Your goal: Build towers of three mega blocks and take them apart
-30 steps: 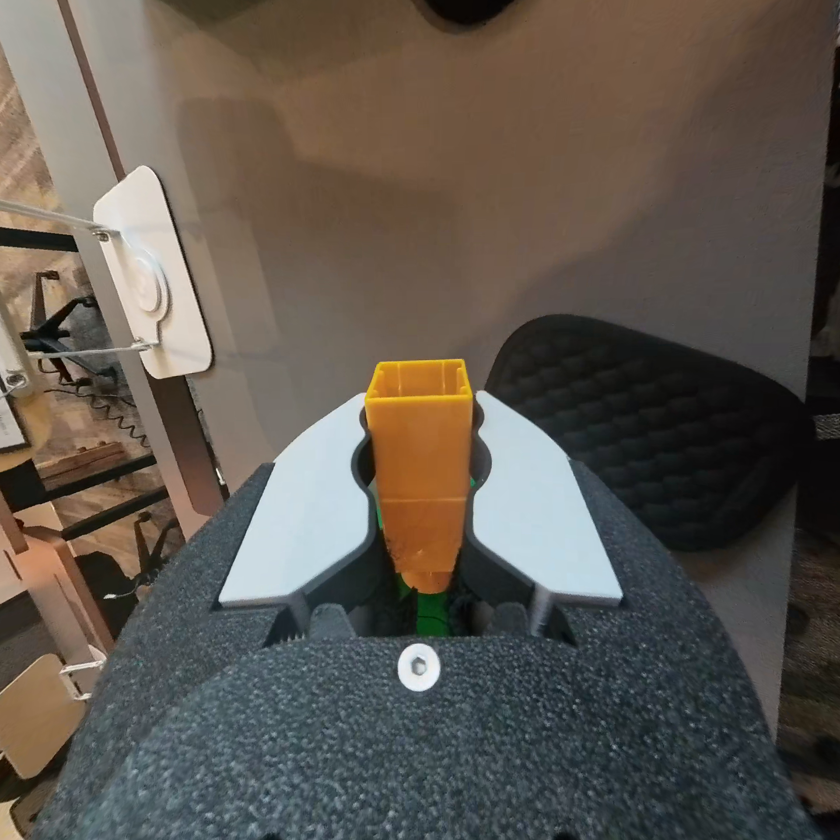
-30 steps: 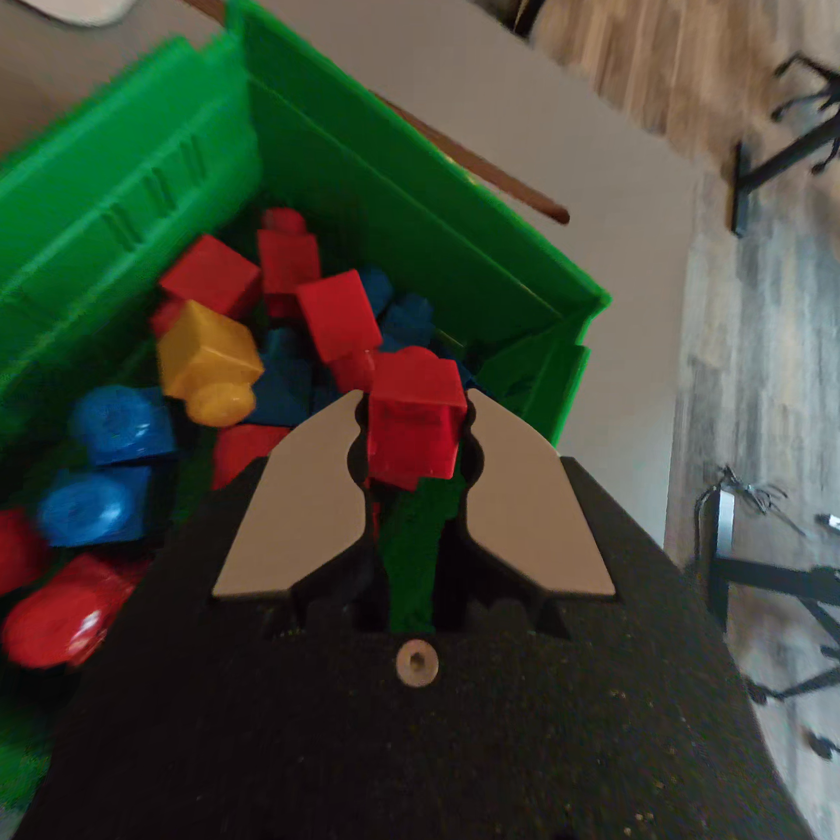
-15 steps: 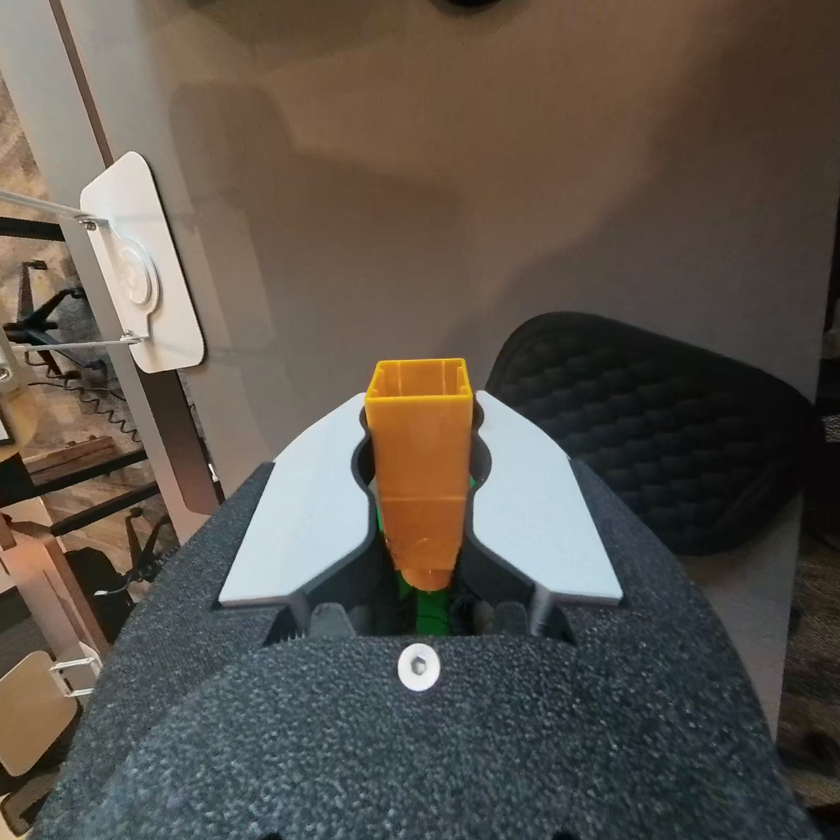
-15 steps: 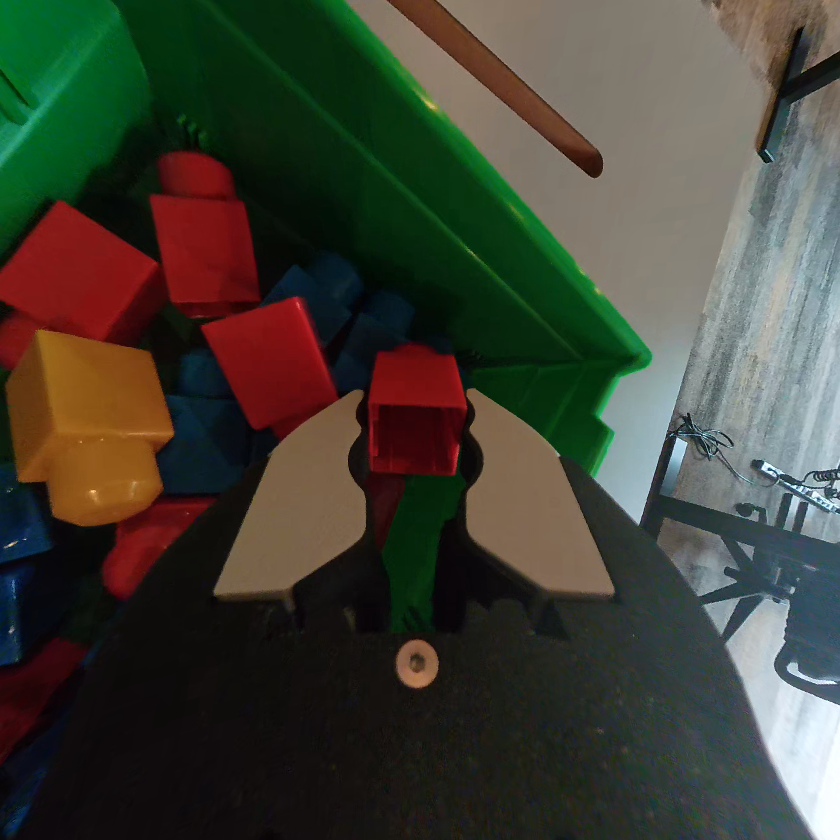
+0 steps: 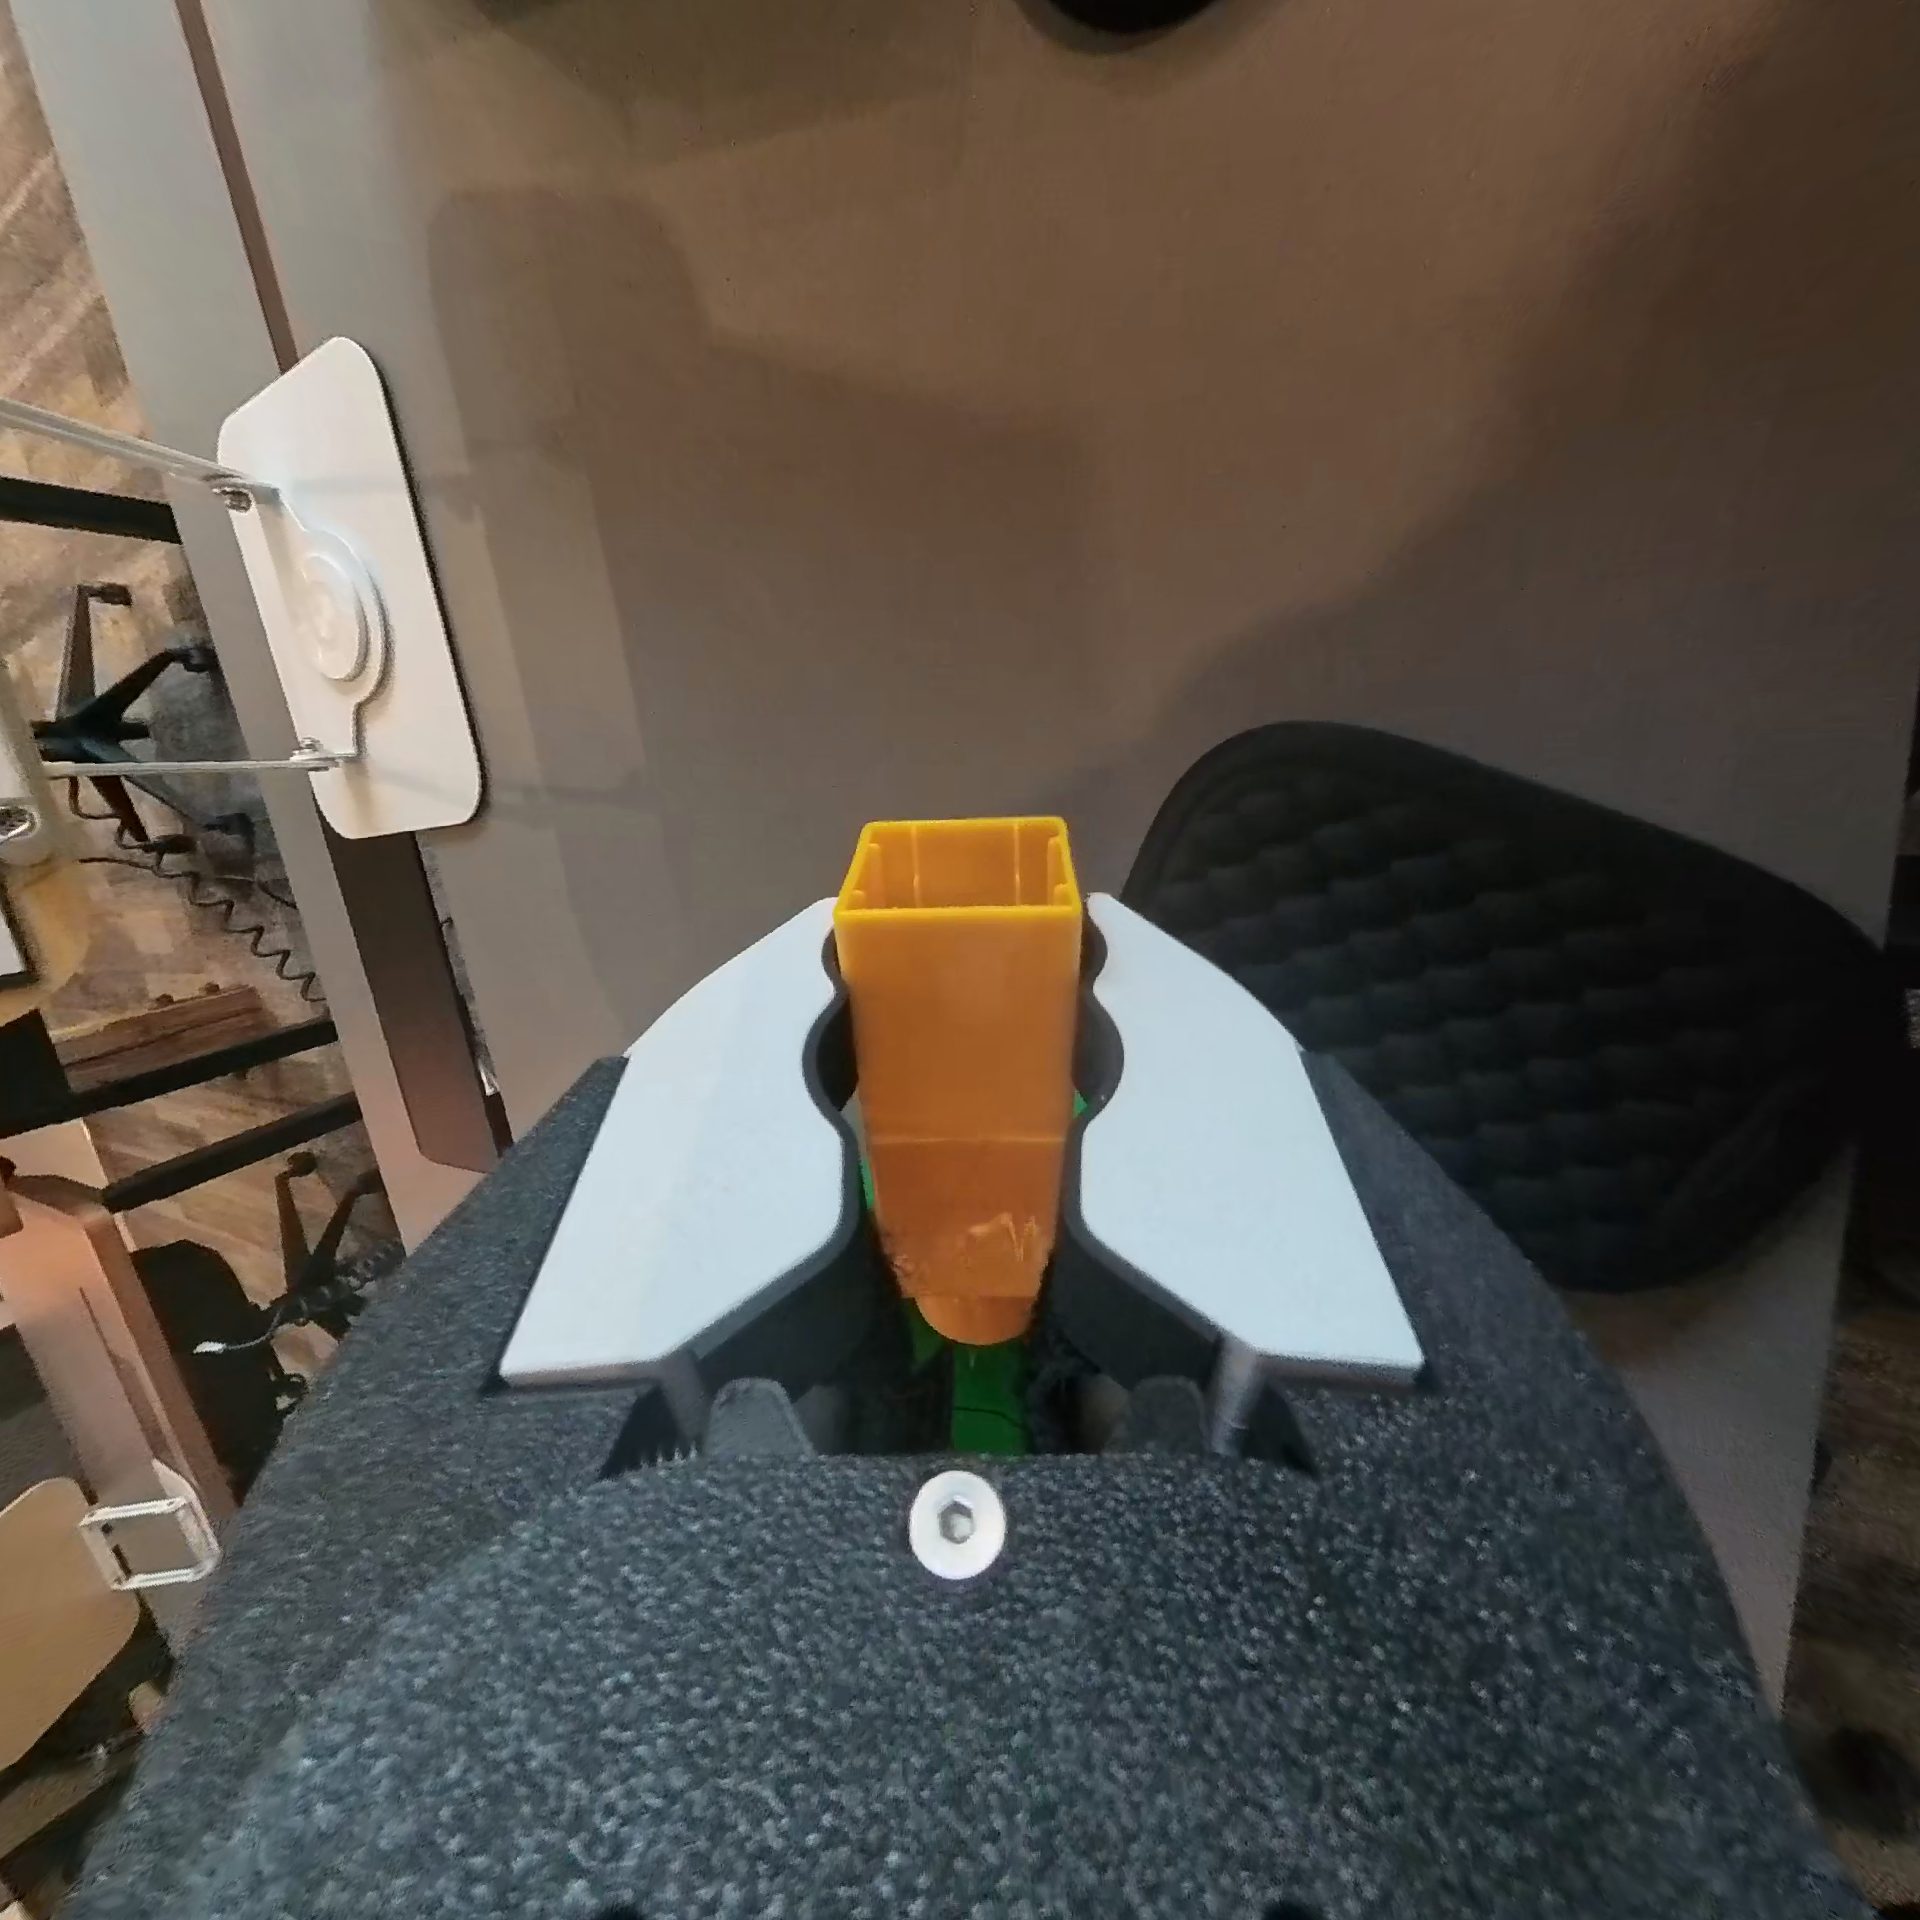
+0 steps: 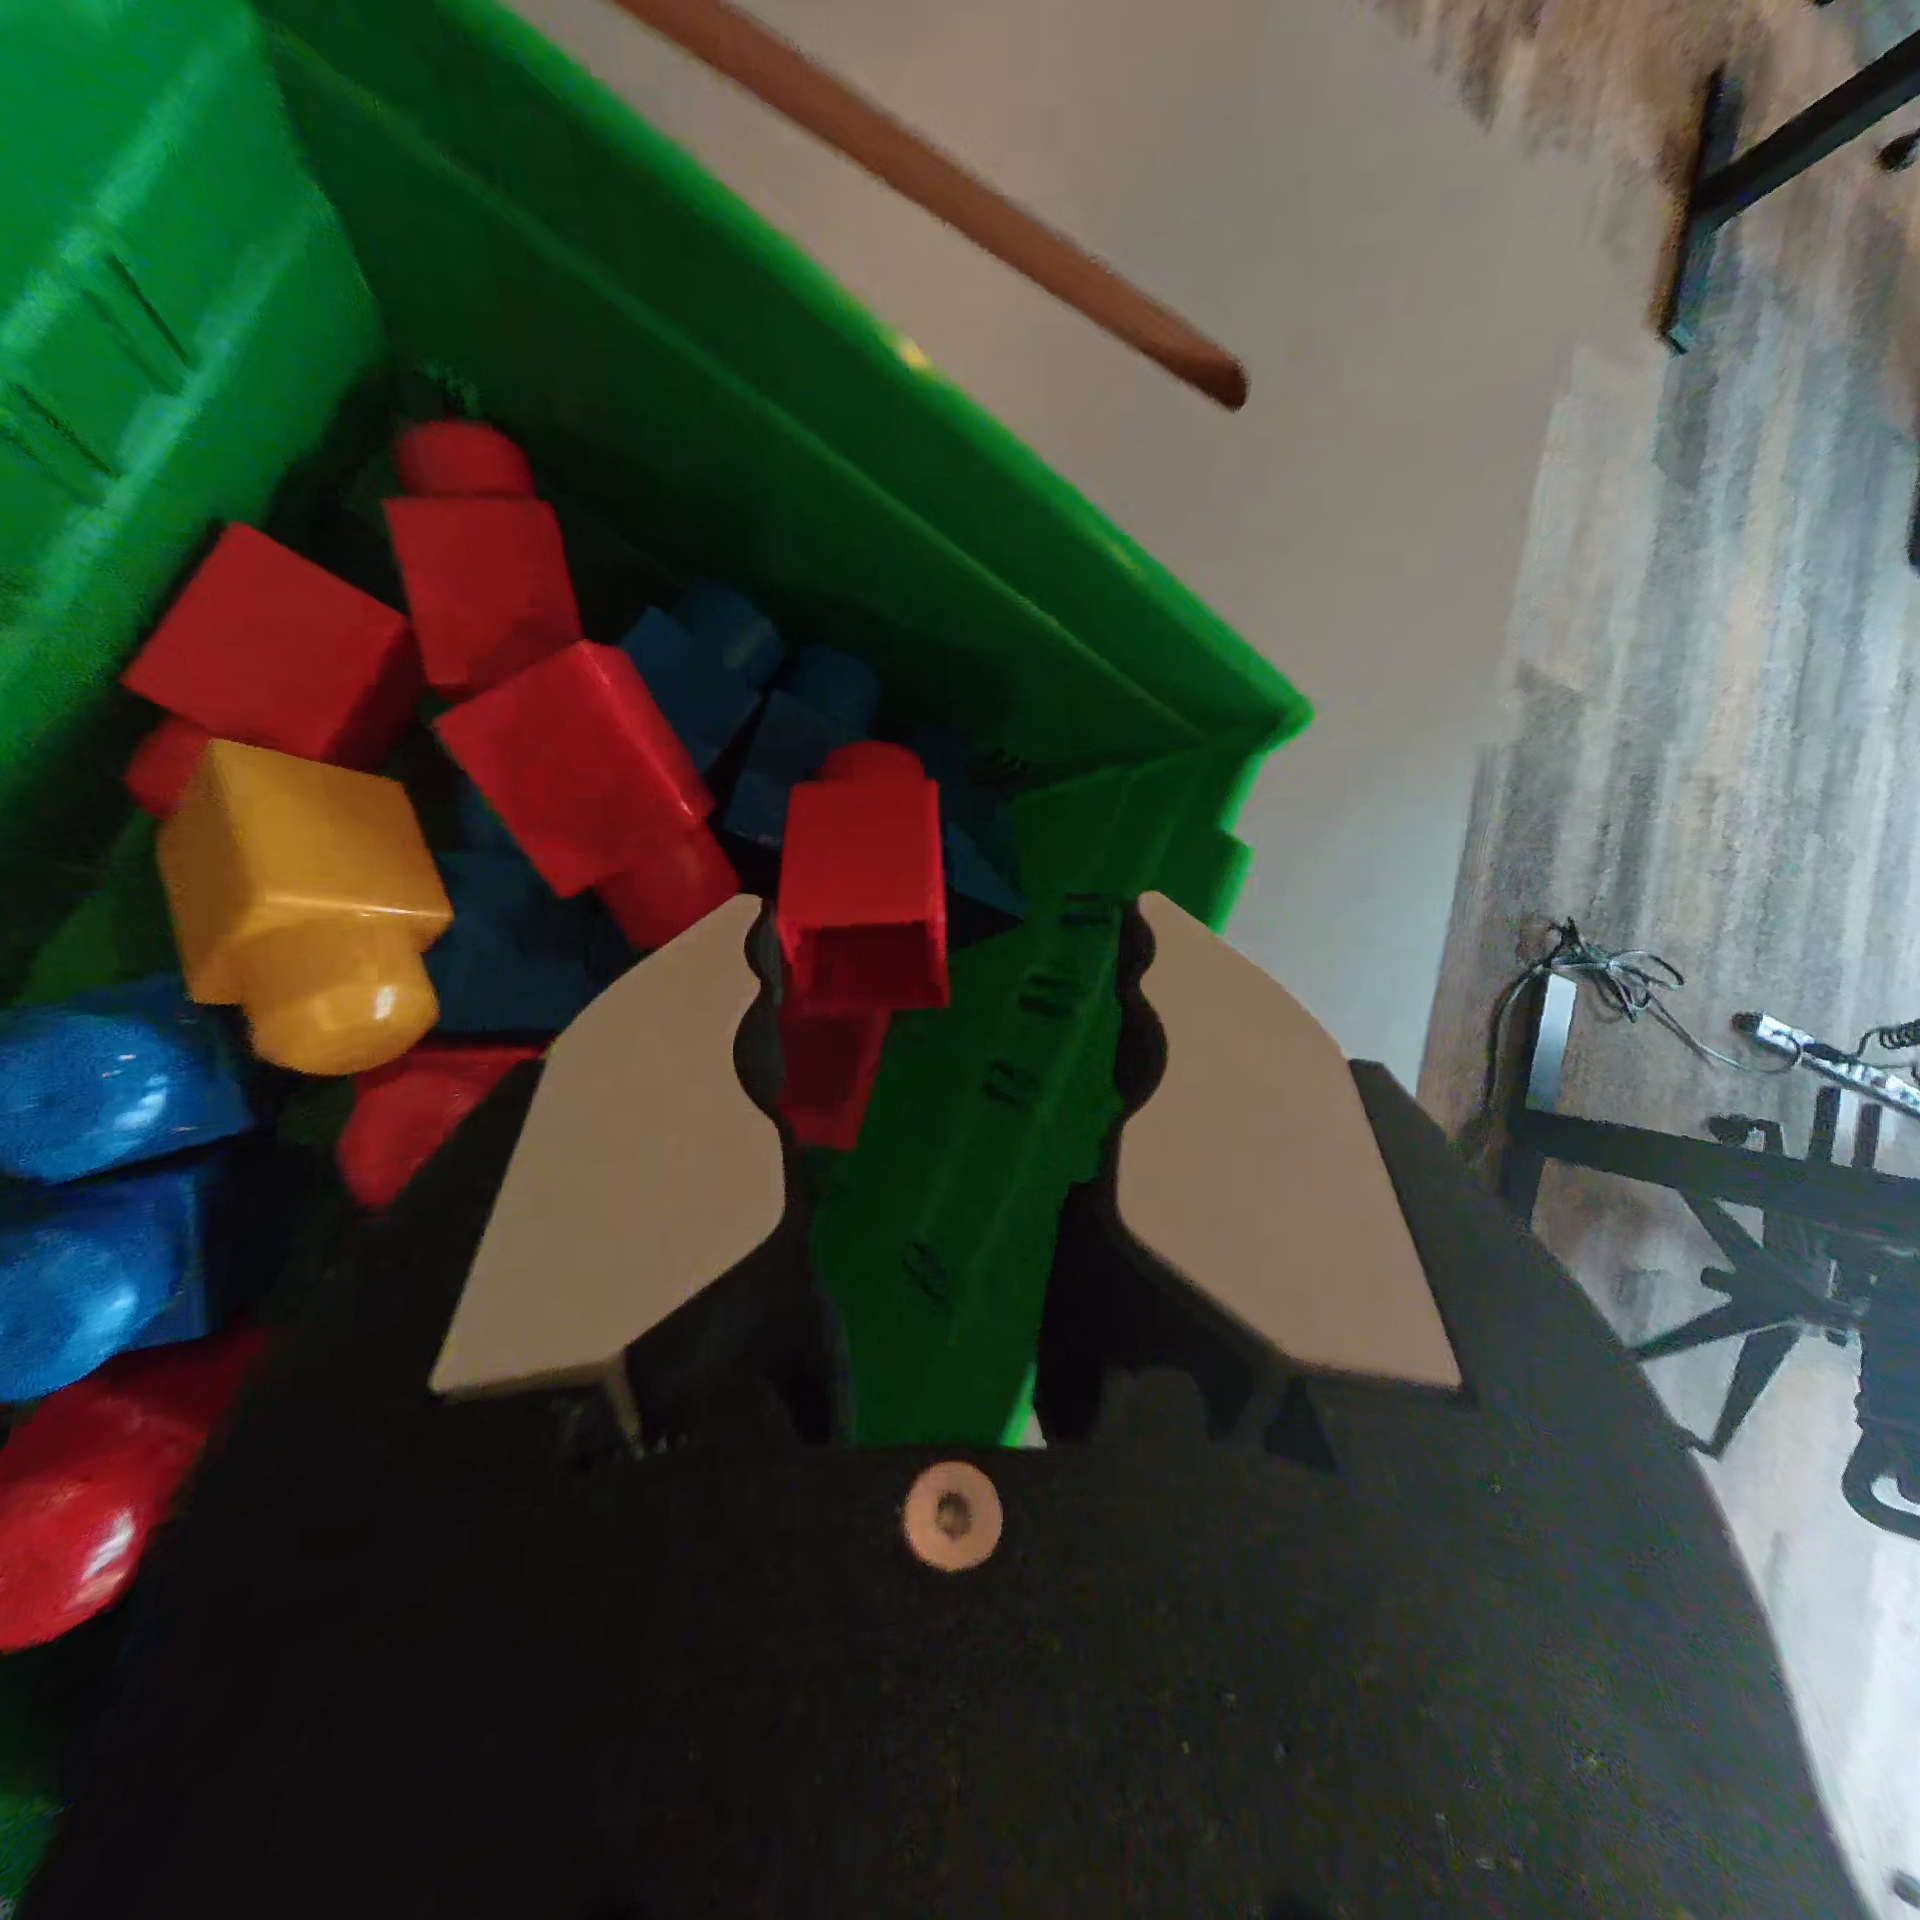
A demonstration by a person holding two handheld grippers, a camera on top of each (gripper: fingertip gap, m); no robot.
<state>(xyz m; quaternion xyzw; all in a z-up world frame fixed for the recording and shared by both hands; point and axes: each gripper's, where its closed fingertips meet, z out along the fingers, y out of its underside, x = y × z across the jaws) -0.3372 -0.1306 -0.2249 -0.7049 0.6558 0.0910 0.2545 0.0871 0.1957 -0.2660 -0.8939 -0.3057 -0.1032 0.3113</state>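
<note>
My left gripper [image 5: 961, 914] is shut on an orange mega block [image 5: 961, 1049], whose hollow open end faces away from me above the grey table [image 5: 1039, 468]. Something green [image 5: 982, 1392] shows under the block; I cannot tell what it is. My right gripper [image 6: 945, 914] is open over the near corner of a green bin [image 6: 675, 416]. A red mega block [image 6: 862, 862] lies loose in the bin just ahead of the left finger, hollow end toward me. The bin also holds a yellow block [image 6: 301, 883], other red blocks [image 6: 582, 769] and blue blocks [image 6: 104, 1081].
A black quilted pad [image 5: 1507, 987] lies on the table to the right of the left gripper. A white plate on a metal stand [image 5: 343, 592] is at the table's left edge. A brown rod [image 6: 935, 197] lies beyond the bin. The floor and black stands [image 6: 1766, 1195] are at right. My right fingertips sit around 55 centimeters from my left ones. My right gripper's tips are some 25 centimeters from the brown rod [image 6: 935, 197].
My right gripper has opened and let go of the red block, which now lies in the bin's corner. The left gripper still holds the orange block and has barely moved.
</note>
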